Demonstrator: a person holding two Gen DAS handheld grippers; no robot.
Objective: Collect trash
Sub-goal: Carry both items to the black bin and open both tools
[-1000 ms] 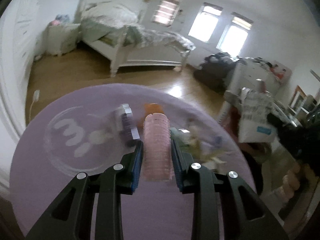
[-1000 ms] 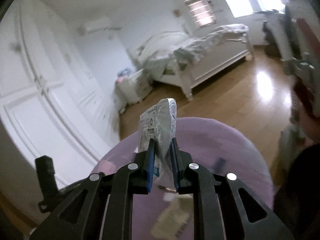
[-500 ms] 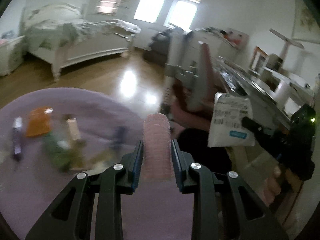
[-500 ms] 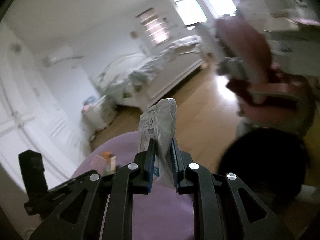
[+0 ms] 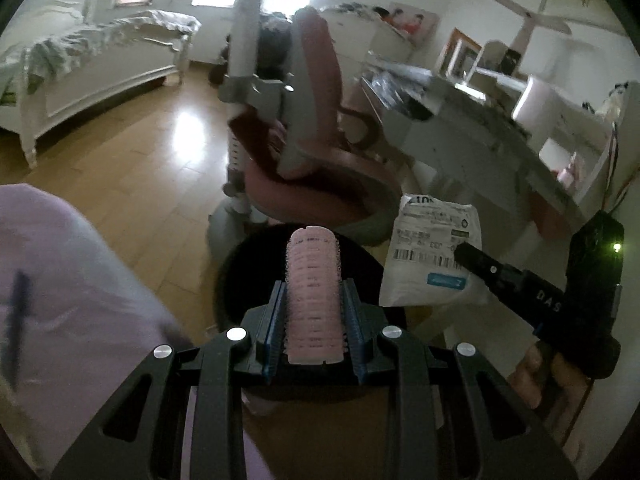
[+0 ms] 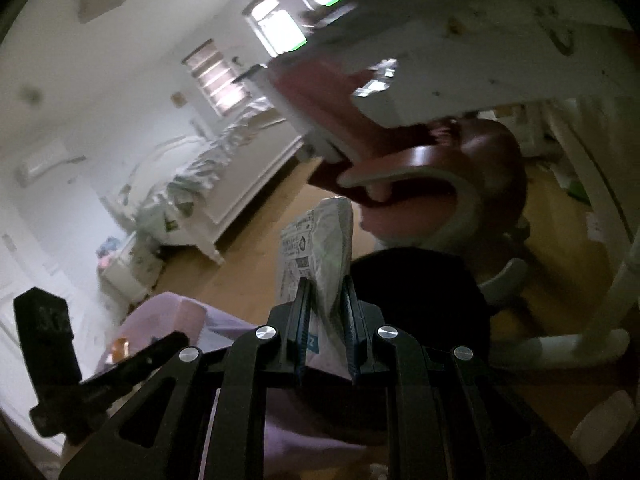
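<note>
We see left gripper (image 5: 314, 312) pinching pink ribbed cylindrical hair roller (image 5: 315, 300), upright between blue pads, above round black bin (image 5: 236, 272). Right gripper (image 6: 325, 312) clamped on flat white plastic packet (image 6: 316, 248) with printed label, barcode, blue tag; packet held beside roller, over same bin, near pink chair (image 5: 320, 184).

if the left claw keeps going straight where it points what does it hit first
Most likely the black bin right ahead of the left claw, which is shut on a pink hair roller; depth is hard to judge.

Pen (image 5: 16, 320) on lilac table (image 5: 80, 272)
</note>
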